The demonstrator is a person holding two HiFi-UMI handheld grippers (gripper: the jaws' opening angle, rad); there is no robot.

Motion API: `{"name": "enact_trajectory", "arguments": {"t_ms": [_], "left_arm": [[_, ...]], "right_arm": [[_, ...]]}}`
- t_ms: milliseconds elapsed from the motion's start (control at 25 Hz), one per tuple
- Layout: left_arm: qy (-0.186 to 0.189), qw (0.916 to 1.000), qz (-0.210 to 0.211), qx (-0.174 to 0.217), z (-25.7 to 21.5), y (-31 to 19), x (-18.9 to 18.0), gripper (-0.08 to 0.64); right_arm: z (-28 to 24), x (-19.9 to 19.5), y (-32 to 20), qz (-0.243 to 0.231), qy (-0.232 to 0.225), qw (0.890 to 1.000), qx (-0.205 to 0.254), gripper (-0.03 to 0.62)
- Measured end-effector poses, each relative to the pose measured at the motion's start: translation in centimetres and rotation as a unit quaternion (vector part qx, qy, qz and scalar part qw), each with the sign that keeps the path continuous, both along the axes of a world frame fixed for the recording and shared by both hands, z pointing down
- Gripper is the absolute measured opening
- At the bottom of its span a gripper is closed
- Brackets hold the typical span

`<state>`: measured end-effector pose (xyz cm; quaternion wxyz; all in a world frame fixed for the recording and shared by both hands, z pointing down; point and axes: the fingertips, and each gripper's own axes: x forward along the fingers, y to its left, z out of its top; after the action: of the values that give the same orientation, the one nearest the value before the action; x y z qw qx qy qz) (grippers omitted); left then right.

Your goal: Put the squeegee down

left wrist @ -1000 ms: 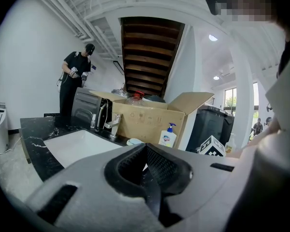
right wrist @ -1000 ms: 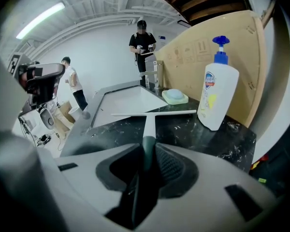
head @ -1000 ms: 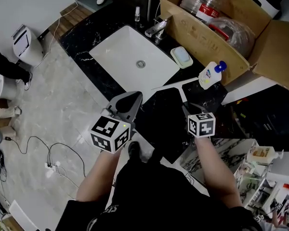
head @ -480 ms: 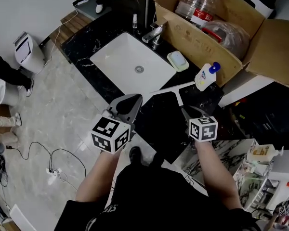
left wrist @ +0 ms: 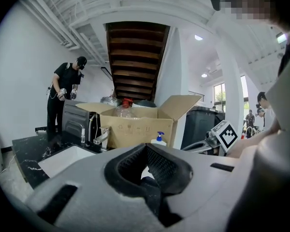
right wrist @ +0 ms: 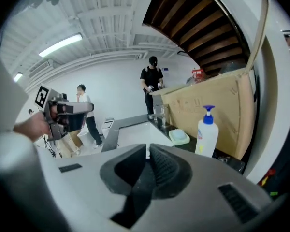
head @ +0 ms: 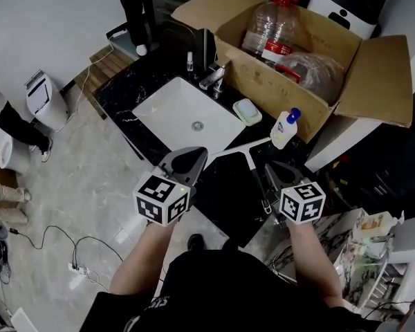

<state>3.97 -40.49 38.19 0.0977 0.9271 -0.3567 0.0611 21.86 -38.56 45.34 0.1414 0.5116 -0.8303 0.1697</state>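
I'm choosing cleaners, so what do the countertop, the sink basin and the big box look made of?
Countertop: polished black stone, probably marble, judging by its white veins. Sink basin: smooth glossy white, likely ceramic. Box: plain matte brown cardboard, with folded-open flaps.

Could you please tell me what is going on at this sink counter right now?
A person holds a gripper in each hand above the black marble counter. The white T-shaped squeegee lies flat on it, between the white rectangular sink and the right gripper, its handle beside that gripper rather than in it. The right gripper and the left gripper both have their jaws together with nothing in them.
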Motion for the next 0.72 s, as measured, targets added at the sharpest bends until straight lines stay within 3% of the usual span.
{"name": "enact_trajectory", "arguments": {"t_ms": [80,440,720], "left_arm": [[-0.001,1.0000,0.002,0.007,-0.6,0.1,0.1,0.009],[-0.004,0.9996,0.002,0.026,-2.4,-0.4,0.0,0.009],[-0.002,0.9995,-0.009,0.031,-2.8,-0.7,-0.5,0.009]], "right_arm": [[-2.2,0.3,0.4,0.004,-0.006,1.000,0.027,0.009],[-11.9,1.2,3.8,-0.009,-0.031,0.988,0.154,0.005],[-14.6,2.5,6.0,-0.002,-0.029,0.977,0.210,0.005]]}}
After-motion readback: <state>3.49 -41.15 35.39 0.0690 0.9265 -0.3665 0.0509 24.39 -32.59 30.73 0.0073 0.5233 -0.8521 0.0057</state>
